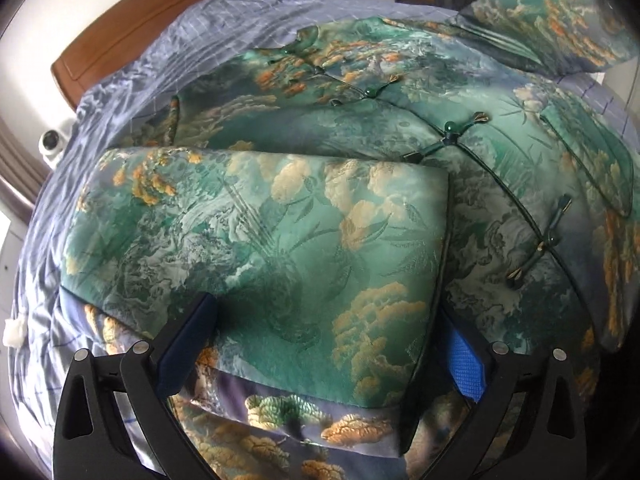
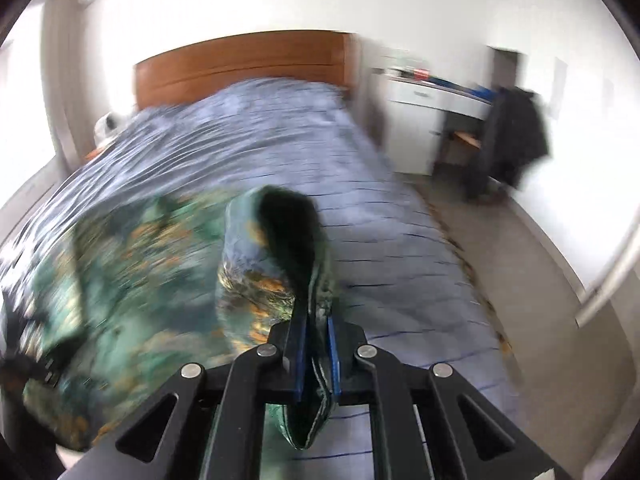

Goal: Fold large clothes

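Observation:
A large green brocade jacket (image 1: 360, 128) with orange flowers and knotted frog buttons lies spread on the bed. One sleeve (image 1: 260, 248) is folded across its front. My left gripper (image 1: 332, 320) is open, its jaws wide apart over the sleeve's cuff end, just above the fabric. In the blurred right wrist view my right gripper (image 2: 316, 344) is shut on the edge of the other sleeve (image 2: 276, 248) and holds it lifted above the bed. That raised sleeve (image 1: 560, 20) shows at the top right of the left wrist view.
The bed has a rumpled blue checked cover (image 2: 280, 140) and a wooden headboard (image 2: 240, 64). A white cabinet (image 2: 412, 120) and a chair with dark clothing (image 2: 508, 136) stand to the right. Grey floor (image 2: 540, 280) runs along the bed's right side.

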### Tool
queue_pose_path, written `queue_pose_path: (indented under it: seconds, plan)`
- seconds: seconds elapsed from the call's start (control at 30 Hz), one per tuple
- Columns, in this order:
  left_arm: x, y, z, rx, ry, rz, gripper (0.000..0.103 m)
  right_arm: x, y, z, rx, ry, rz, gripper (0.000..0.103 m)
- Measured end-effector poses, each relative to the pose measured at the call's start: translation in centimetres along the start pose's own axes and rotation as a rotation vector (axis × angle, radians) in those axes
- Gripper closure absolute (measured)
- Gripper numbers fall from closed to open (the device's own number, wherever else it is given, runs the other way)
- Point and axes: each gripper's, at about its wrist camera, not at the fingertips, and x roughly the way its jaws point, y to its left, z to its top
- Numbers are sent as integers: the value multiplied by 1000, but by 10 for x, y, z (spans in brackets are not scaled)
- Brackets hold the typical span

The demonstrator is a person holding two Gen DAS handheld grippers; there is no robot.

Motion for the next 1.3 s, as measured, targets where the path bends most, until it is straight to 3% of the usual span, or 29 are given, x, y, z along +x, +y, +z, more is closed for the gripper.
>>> queue_pose_path:
  seconds: [0.17, 0.33, 0.37, 0.43, 0.57, 0.6, 0.63, 0.7, 0.8, 0.93, 1.1, 1.3]
  plan:
    - [0, 3, 1, 6, 7, -24, 1, 52, -108, -10, 246, 77, -157, 94]
    - [3, 8, 4, -10, 20, -68, 11, 97, -179, -40, 441, 155, -259, 92]
    - [3, 9, 4, -11, 22, -75, 13, 104, -188, -47, 475, 182, -290, 89]
    - [2, 9, 4, -13, 23, -92, 21, 107, -192, -58, 511, 193, -320, 58]
    - [0, 9, 2, -16, 24, -133, 37, 92, -168, -67, 475, 164, -308, 56]
    - [-1, 10, 2, -24, 26, -153, 49, 87, -164, -69, 453, 153, -296, 56]
    - [-2, 11, 2, -35, 26, -178, 69, 80, -151, -69, 423, 138, -278, 56]
    - [-7, 17, 3, -69, 18, -201, 94, 66, -131, -66, 385, 111, -242, 56]
    - [-31, 40, 2, -170, -42, -211, 96, 44, -94, -62, 314, 71, -187, 56]
    - [-84, 91, -7, -317, -151, -142, 96, 19, -39, -54, 192, 16, -126, 56]
    - [-151, 181, -36, -529, -256, 22, 96, -3, 15, -43, 86, -40, -53, 56]
    - [-173, 276, -94, -760, -249, 273, 95, -14, 64, -40, 2, -59, 35, 55]
